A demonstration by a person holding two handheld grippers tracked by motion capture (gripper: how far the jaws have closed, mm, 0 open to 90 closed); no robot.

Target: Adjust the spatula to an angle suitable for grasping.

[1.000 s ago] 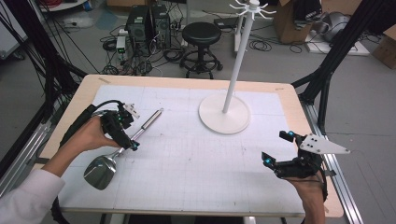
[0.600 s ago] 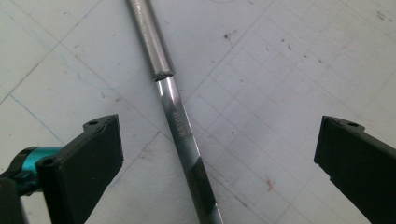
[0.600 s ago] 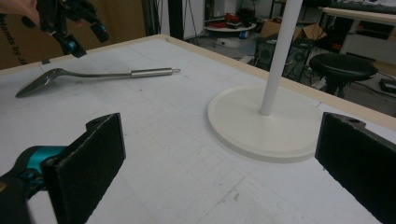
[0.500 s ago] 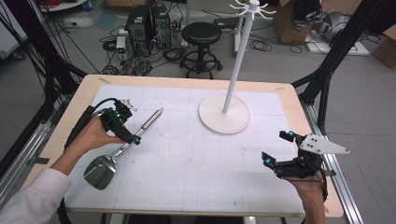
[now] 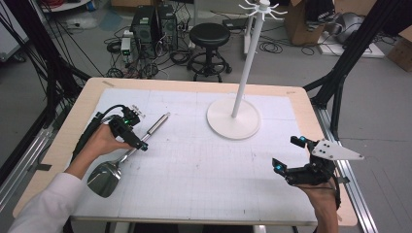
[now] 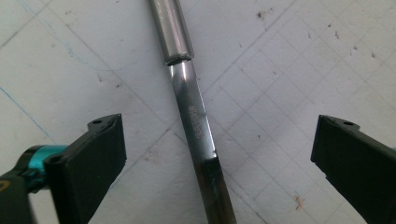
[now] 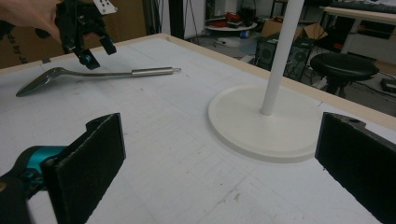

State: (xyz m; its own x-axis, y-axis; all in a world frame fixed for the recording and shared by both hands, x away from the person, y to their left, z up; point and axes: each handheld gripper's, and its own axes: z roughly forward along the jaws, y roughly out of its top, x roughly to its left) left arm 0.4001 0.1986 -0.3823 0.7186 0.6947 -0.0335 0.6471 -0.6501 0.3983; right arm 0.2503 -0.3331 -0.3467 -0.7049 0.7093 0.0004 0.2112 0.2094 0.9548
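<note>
A wooden table [image 5: 73, 131], covered by a white gridded mat [image 5: 204, 165], spans the middle of the high view. On the mat, right of centre and toward the upper part of the frame, stands a white rack [image 5: 234, 119] with a round base and a tall pole topped by hooks. At the lower left of the frame lies a metal spatula [image 5: 127, 154], its blade toward the bottom edge and its cylindrical handle pointing to the upper right. The left gripper [image 5: 137, 141] is poised directly over the spatula's shank; its jaws have just been closing slightly yet stand wide apart, with the shank midway between them and clear of both pads, as the left gripper view confirms. The right gripper [image 5: 290, 154], at the lower right of the frame and well apart from the spatula, hovers over bare mat with its jaws likewise wide apart and holding nothing.
</note>
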